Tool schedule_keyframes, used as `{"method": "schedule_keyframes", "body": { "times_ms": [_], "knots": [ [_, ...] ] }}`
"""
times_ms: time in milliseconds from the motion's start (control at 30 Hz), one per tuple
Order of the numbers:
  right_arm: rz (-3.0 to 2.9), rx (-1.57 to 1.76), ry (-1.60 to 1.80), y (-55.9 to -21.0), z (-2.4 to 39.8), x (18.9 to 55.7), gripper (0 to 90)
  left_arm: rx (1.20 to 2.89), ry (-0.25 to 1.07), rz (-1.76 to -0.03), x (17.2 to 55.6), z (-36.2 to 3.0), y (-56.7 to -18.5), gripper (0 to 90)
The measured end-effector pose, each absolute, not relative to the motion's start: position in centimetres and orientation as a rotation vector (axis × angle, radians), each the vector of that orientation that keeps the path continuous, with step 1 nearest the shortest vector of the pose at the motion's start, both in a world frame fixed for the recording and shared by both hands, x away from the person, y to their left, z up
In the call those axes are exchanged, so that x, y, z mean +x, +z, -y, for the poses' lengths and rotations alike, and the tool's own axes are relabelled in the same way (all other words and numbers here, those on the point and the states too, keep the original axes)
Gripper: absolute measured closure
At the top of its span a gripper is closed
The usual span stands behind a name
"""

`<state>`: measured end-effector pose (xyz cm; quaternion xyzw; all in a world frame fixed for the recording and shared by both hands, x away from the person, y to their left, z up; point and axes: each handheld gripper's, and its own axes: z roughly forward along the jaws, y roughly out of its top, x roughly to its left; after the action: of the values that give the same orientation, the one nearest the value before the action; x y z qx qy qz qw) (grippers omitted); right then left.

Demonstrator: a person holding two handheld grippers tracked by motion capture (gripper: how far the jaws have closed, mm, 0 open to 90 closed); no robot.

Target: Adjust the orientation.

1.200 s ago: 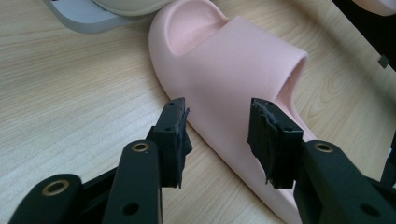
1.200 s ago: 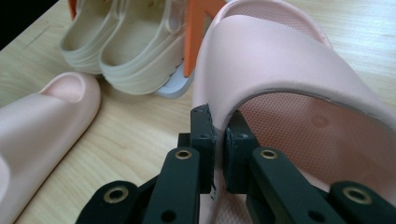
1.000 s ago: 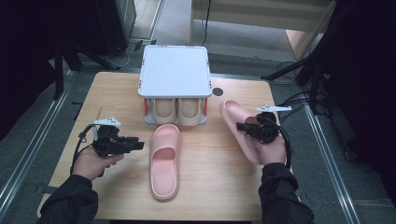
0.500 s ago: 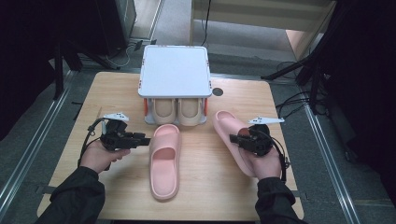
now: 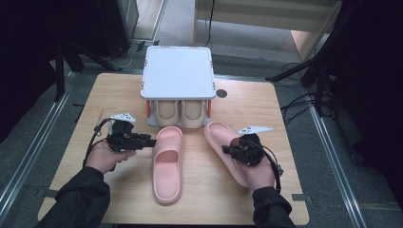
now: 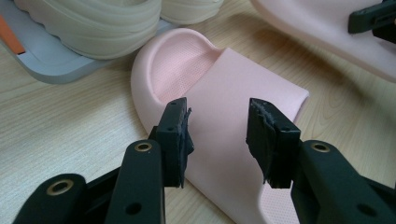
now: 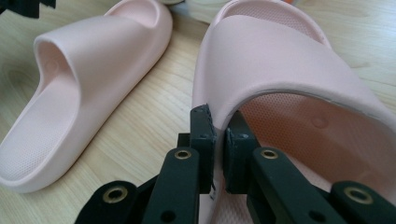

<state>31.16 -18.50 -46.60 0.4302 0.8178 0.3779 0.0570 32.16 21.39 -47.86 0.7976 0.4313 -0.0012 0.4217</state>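
Note:
Two pink slippers lie on the wooden table. The left pink slipper (image 5: 167, 164) (image 6: 233, 88) (image 7: 88, 74) lies in the middle, toe toward the rack. My left gripper (image 5: 151, 141) (image 6: 217, 135) is open at its left side, jaws apart in front of the strap's edge. The right pink slipper (image 5: 219, 137) (image 7: 289, 60) (image 6: 322, 28) lies angled to the right of it. My right gripper (image 5: 225, 151) (image 7: 218, 135) is shut on the rim of its strap, one jaw outside and one inside the opening.
A small shoe rack with a white top (image 5: 177, 71) and a grey base (image 6: 56, 67) stands at the table's far middle, holding two beige slippers (image 5: 179, 112) (image 6: 93, 23). A dark round hole (image 5: 221, 93) sits right of it. Bare wood lies along the front edge (image 5: 209, 209).
My right gripper has drawn the right pink slipper nearer and leftward, away from the rack's right corner. My left gripper has moved up and right to the left slipper's side.

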Motion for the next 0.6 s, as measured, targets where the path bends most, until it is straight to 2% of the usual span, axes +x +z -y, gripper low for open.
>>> {"method": "schedule_keyframes", "body": {
  "times_ms": [433, 600],
  "knots": [
    [-2.591, 1.215, 1.033, -48.7, 13.6, 30.4, 84.6, 2.03, 0.014, -1.064, 32.2, -21.2, -48.3, 60.0],
    [-2.607, 1.187, 1.003, -49.3, 12.1, 30.2, 81.9, 2.035, 0.018, -1.059, 32.0, -21.3, -48.3, 61.3]
  ]
}}
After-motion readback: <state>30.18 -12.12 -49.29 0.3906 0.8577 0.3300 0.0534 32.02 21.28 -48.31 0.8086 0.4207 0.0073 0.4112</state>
